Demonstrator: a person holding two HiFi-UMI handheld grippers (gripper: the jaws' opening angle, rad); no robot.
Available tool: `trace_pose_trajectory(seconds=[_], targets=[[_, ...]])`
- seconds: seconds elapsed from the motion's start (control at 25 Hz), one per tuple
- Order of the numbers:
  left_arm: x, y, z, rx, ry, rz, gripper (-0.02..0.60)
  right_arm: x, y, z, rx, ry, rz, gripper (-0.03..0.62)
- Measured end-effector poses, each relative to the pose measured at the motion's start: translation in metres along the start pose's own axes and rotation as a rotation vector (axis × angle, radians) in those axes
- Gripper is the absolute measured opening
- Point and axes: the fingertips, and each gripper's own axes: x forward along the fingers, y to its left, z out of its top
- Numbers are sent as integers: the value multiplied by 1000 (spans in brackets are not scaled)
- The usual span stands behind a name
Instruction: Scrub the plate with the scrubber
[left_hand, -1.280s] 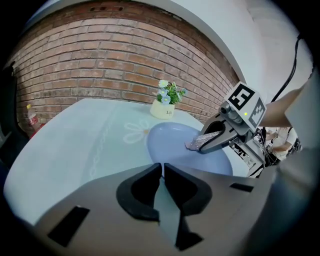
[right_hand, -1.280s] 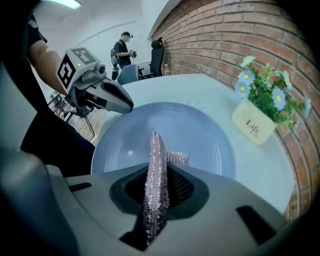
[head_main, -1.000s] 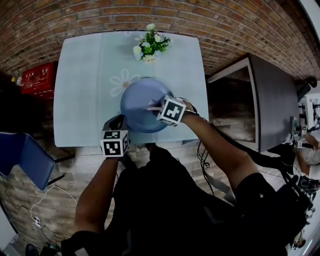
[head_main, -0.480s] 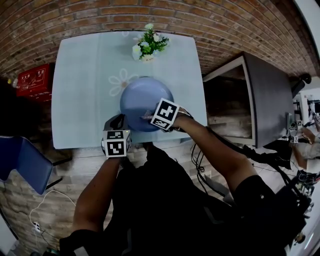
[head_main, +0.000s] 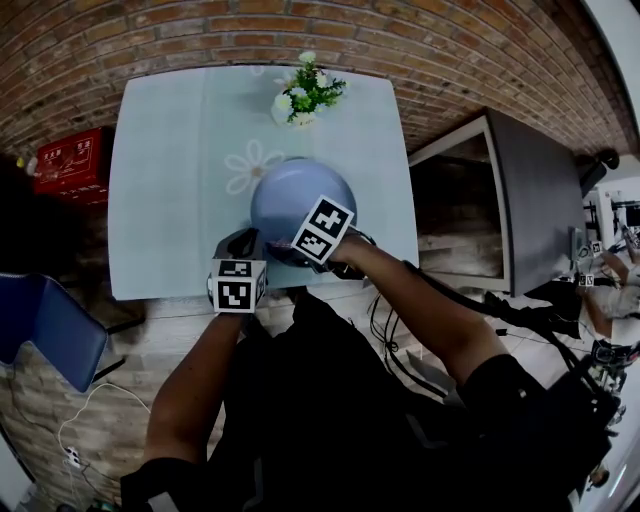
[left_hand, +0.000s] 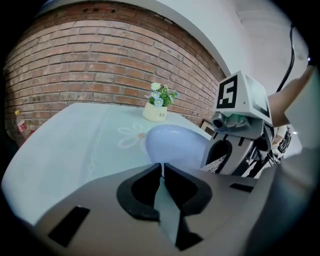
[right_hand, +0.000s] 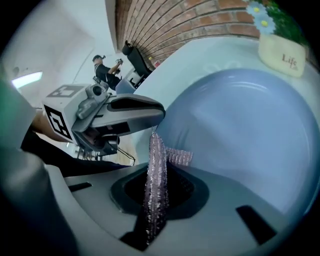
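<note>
A pale blue plate (head_main: 300, 195) lies on the light table, near its front edge. My left gripper (head_main: 248, 245) is shut on the plate's near-left rim; in the left gripper view the thin rim (left_hand: 161, 192) sits pinched between the jaws of the left gripper (left_hand: 162, 167). My right gripper (head_main: 283, 247) is shut on a pinkish knobbly scrubber (right_hand: 156, 170), which stands upright between its jaws. The scrubber's tip rests at the plate's (right_hand: 240, 135) near-left edge, just beside the left gripper (right_hand: 125, 112). The right gripper (left_hand: 220, 160) also shows in the left gripper view.
A small white pot of flowers (head_main: 305, 95) stands behind the plate on the table (head_main: 170, 150). A brick wall runs behind. A dark cabinet (head_main: 520, 200) stands to the right, with a red box (head_main: 70, 155) and a blue chair (head_main: 50, 330) on the left.
My right gripper with the scrubber has slid from the plate's right side toward its near-left edge, close to the left gripper. The left gripper keeps its hold on the rim.
</note>
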Motion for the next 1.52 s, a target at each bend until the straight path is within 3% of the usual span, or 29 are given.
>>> trace_pose_trajectory(seconds=[0.2, 0.56, 1.0, 1.16, 1.32, 1.52], targets=[[-6, 11, -5, -27, 11, -2, 38, -1, 3, 14, 146, -122, 90, 61], [-18, 19, -10, -52, 20, -41, 38, -11, 3, 44, 298, -295, 134, 61], [-34, 27, 9, -61, -52, -61, 37, -47, 1, 50, 379, -495, 119, 61], [-40, 20, 10, -60, -69, -84, 37, -69, -6, 42, 391, -613, 50, 61], [-42, 8, 6, -52, -68, -108, 38, -97, -37, 22, 420, -715, -133, 61], [-42, 1, -3, -59, -49, -83, 38, -118, -78, -2, 459, -729, -342, 61]])
